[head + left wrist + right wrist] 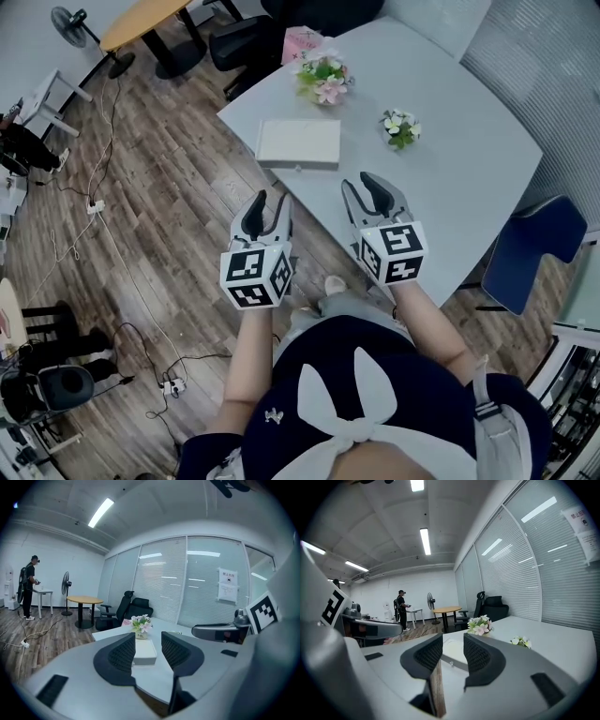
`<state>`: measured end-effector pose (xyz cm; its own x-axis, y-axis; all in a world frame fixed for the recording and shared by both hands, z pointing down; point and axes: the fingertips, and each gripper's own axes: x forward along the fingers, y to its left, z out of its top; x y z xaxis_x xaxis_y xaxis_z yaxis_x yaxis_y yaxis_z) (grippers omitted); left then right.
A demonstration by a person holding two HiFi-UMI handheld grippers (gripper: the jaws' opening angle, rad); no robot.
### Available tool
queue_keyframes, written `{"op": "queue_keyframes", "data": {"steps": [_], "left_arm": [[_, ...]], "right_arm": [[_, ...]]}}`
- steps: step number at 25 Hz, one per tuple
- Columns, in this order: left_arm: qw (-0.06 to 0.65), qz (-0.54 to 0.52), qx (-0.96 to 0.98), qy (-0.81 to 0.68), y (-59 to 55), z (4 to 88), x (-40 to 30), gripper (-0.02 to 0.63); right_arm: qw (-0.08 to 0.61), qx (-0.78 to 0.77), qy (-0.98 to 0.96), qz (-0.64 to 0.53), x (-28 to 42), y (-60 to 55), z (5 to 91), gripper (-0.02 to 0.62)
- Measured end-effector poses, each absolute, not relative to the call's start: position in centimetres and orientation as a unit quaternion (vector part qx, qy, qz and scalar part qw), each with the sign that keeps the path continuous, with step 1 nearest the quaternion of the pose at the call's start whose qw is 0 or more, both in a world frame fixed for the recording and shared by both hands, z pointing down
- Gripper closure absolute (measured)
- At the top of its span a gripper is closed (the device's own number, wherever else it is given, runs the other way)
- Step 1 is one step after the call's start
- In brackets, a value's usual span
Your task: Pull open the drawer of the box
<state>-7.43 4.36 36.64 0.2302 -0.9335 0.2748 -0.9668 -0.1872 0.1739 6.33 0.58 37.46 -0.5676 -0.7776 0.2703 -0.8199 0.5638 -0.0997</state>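
A flat white box (298,143) lies on the pale grey table (469,178), its drawer front facing me with a small knob (451,663). Both grippers hover short of it, near the table's front edge. My left gripper (270,208) is open over the floor just off the table corner, and the box (144,652) shows through its empty jaws. My right gripper (367,197) is open above the table edge, to the right of the box, with nothing between its pads. The box (453,650) also appears between them, further off.
Pink flowers in a pot (323,77) stand behind the box and a small white posy (400,127) to its right. A blue chair (539,248) is at the table's right, a black office chair (239,42) and a round wooden table (141,21) beyond. Cables cross the floor; a person (27,592) stands far off.
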Motion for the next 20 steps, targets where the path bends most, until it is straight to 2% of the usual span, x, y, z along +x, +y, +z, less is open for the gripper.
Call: {"op": "queue_keyframes", "data": {"steps": [20], "left_arm": [[0.195, 0.108, 0.726, -0.650, -0.2, 42.2, -6.4, 0.442]], "right_arm": [[0.119, 0.427, -0.879, 0.174, 7.2, -9.2, 42.0, 0.457]]}}
